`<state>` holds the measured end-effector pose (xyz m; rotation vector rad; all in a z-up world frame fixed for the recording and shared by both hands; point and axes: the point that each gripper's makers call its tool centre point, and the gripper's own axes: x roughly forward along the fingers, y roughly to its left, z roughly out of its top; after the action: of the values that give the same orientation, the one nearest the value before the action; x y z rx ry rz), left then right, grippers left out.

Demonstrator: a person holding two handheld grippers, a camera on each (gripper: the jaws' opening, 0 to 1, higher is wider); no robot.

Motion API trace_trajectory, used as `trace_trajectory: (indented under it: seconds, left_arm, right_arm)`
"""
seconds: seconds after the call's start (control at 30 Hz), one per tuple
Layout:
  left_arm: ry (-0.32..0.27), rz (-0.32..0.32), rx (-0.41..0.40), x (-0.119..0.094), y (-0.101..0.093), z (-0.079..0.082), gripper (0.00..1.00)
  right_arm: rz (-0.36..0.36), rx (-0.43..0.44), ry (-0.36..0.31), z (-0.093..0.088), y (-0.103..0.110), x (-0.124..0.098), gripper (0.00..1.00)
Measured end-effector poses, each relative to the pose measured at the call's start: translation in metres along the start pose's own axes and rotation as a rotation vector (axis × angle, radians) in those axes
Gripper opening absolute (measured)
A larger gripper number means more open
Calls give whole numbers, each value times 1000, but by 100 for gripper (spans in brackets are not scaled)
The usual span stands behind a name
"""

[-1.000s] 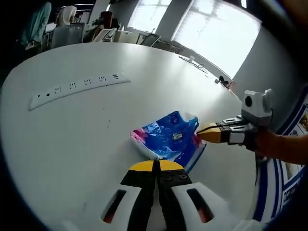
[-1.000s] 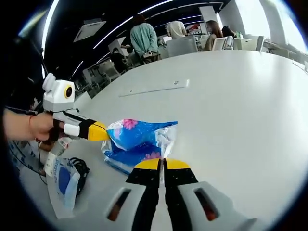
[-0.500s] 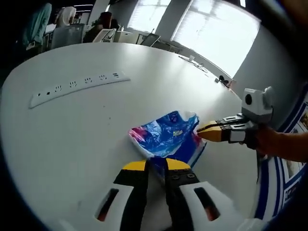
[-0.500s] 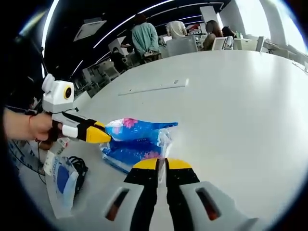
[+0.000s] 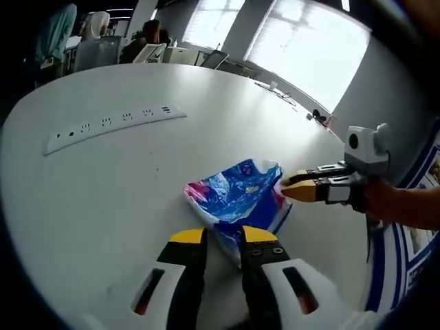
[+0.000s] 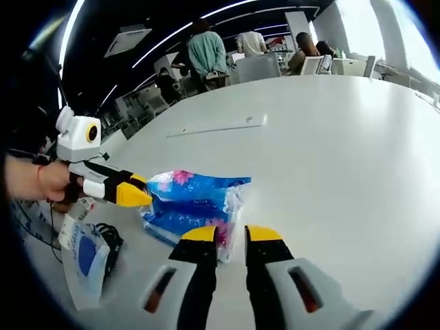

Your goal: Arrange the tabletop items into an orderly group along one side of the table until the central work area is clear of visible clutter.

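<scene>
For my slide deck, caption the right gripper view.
Both open grippers flank a blue plastic tissue pack on a white round table.

Blue packet (image 5: 239, 198) with pink patches on a white table (image 5: 103, 179); both grippers' jaws yellow-tipped on black

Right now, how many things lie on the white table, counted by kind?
Blue and pink plastic packet: 1
Long white power strip: 1
White and blue plastic bag: 1
Black cable bundle: 1
Total: 4
</scene>
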<state>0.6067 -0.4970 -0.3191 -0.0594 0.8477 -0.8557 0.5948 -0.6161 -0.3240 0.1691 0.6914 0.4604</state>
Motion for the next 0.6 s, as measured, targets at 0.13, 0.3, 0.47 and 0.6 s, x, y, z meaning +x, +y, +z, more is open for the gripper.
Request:
trace_trajectory:
  seconds: [0.13, 0.3, 0.47, 0.6]
  left_arm:
    - [-1, 1, 2, -2, 0, 0, 18]
    - [-5, 6, 5, -6, 1, 0, 21]
    - [-15, 12, 7, -12, 0, 3, 23]
    - [-22, 13, 7, -15, 0, 4, 28]
  right_arm:
    - [-4, 1, -3, 1, 0, -2, 15]
    - [-9, -1, -7, 2, 1, -5, 17]
    - [-13, -3, -13, 4, 4, -8, 18]
    - [-16, -8, -21, 8, 6, -11, 20]
